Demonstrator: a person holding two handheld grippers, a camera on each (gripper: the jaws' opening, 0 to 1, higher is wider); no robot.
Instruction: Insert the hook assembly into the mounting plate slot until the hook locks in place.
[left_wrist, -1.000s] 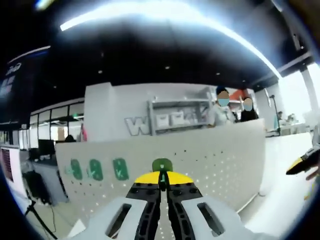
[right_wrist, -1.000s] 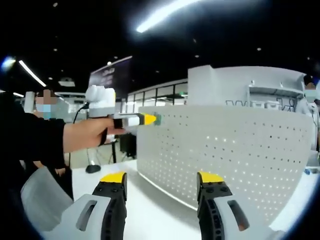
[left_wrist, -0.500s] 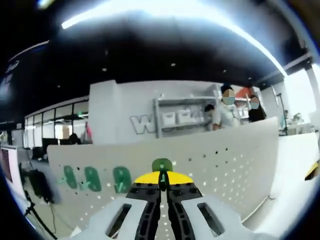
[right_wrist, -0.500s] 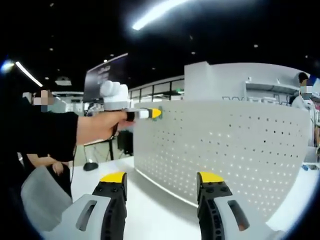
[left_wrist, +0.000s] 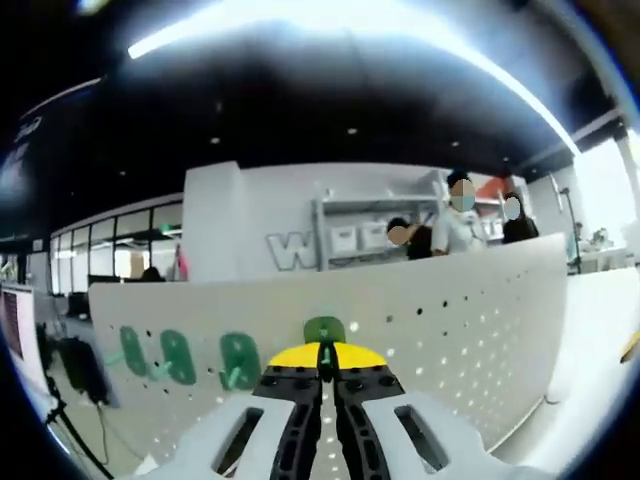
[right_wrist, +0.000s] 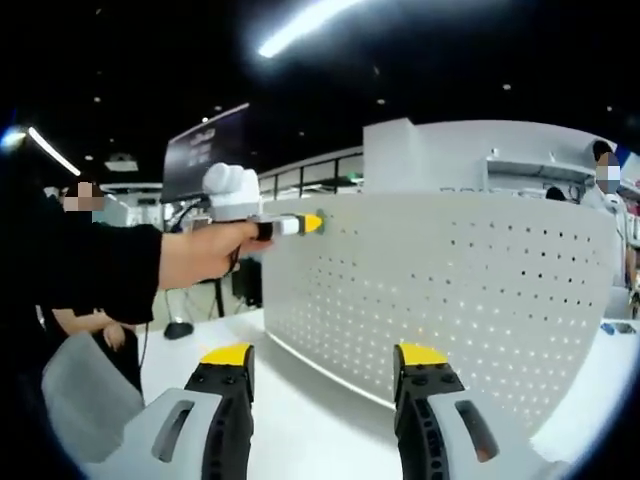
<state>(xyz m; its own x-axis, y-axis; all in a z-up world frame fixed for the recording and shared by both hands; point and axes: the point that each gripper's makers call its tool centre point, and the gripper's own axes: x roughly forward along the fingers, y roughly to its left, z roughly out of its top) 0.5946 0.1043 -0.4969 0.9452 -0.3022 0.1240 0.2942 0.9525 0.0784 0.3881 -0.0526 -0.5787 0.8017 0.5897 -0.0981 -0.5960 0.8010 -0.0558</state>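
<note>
White pegboard (right_wrist: 450, 300) stands mid-frame; our left hand-held gripper (left_wrist: 322, 362), clenched on the green hook (left_wrist: 324, 330), presses it in; right hand-held gripper (right_wrist: 325, 362) waits released.

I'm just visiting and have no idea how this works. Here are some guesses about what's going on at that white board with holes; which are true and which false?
1. The left gripper is shut on a green hook. True.
2. The right gripper also holds a hook. False: its jaws stand apart with nothing between them.
3. Three other green hooks already sit on the pegboard. True, in the left gripper view.
4. The pegboard lies flat on the table. False: it stands upright.
5. A bare hand holds the left gripper up at the board's top corner. True, in the right gripper view.
</note>
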